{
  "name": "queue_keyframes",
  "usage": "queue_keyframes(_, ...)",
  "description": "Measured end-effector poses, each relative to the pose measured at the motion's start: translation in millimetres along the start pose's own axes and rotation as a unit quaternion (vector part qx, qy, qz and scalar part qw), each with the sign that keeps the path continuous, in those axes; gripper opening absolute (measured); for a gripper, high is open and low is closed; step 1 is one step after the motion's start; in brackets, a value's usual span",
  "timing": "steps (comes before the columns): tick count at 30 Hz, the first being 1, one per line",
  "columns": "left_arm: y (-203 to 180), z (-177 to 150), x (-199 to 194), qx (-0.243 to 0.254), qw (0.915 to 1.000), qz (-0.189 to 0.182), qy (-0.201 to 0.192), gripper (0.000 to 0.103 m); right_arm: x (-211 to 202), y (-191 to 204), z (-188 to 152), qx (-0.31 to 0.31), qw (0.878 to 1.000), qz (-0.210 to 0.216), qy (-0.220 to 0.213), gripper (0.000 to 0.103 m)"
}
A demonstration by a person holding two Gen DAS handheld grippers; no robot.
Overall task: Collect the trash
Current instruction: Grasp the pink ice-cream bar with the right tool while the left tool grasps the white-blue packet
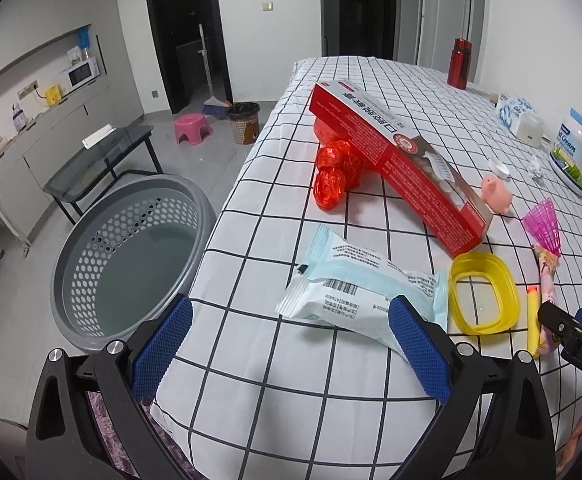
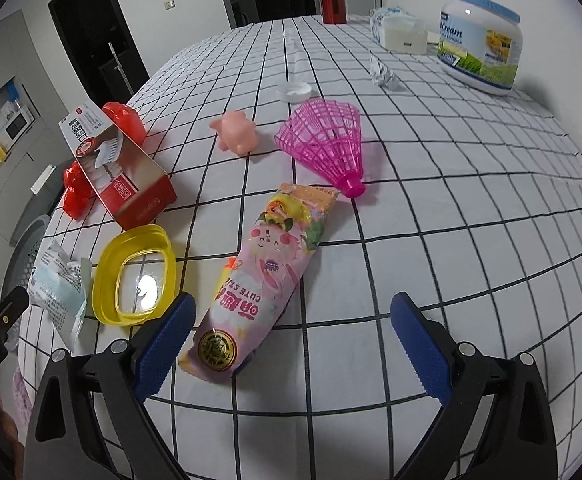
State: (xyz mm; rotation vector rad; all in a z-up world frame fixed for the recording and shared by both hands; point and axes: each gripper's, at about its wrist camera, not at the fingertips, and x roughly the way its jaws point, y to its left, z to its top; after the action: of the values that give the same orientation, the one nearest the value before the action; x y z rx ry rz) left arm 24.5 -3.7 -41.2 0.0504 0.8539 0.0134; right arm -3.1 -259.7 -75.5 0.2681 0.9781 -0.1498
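Farthest left, off the tabletop's edge and down on the floor, the grey perforated basket stands with nothing in it that I can see; I take it as the bin for the trash, parked close beside the tabletop so anything I lift needs only a short swing over the edge. My left tongs are released, spread wide and holding nothing, low over the near edge with the pale blue wipes packet just ahead, its near end reaching the right pad; I judge that to be my first piece. Just right of the packet lies the yellow lid, flat on the cloth. Farther back, the long red box lies tilted, propped on the crumpled red plastic bag, which is why one end rides up. Right again, my right tongs are also released and empty, straddling the near end of the pink snack wrapper, which lies lengthwise away from me, closer to the left pad. Beyond it, the pink plastic shuttlecock lies on its side, with the pink pig toy to its left. Far right stands the milk powder tub, upright and well apart.
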Motion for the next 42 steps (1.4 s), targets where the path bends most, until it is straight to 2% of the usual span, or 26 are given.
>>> queue_keyframes(2, 0.1, 0.9, 1.4, -0.002, 1.0000, -0.002, 0.000, 0.097, 1.6, 0.3, 0.3, 0.001, 1.000, 0.003, 0.003, 0.094)
queue_keyframes(4, -0.5, 1.4, 2.6, -0.003, 1.0000, -0.003, 0.001, 0.097, 1.0, 0.5, -0.5, 0.003, 1.000, 0.013, 0.002, 0.088)
queue_keyframes(6, -1.1, 2.1, 3.4, -0.001, 1.0000, -0.005, 0.001, 0.097, -0.3, 0.9, -0.8, 0.003, 1.000, 0.016, 0.004, 0.070)
queue_keyframes(10, -3.6, 2.4, 4.6, 0.001, 1.0000, -0.007, 0.003, 0.097, -2.1, 0.9, -0.9, 0.002, 1.000, 0.025, 0.006, 0.057)
queue_keyframes(12, -4.4, 2.4, 4.9, 0.001, 0.9999, -0.008, 0.006, 0.097, -3.7, 1.3, -1.7, 0.003, 0.999, 0.033, 0.007, 0.044)
queue_keyframes(14, -4.8, 2.4, 3.9, -0.001, 0.9999, -0.010, 0.006, 0.097, -5.2, 1.9, -2.2, 0.002, 0.999, 0.041, 0.007, 0.037)
queue_keyframes(18, -5.7, 2.8, 0.3, -0.002, 0.9999, -0.014, 0.002, 0.097, -7.8, 2.4, -3.8, 0.000, 0.999, 0.050, 0.007, 0.024)
queue_keyframes(29, -9.2, -1.3, -4.3, -0.018, 0.9992, -0.035, 0.011, 0.097, -28.3, -3.8, -6.9, -0.006, 0.997, 0.072, -0.025, 0.023)
queue_keyframes(36, -20.2, 5.7, -1.8, -0.029, 0.9991, -0.027, 0.015, 0.097, -35.6, -7.5, -5.7, -0.010, 0.995, 0.087, -0.043, 0.023)
queue_keyframes(42, -25.2, 11.5, 14.2, -0.075, 0.9965, -0.014, 0.036, 0.097, -35.7, -9.9, -1.8, -0.013, 0.993, 0.104, -0.054, 0.023)
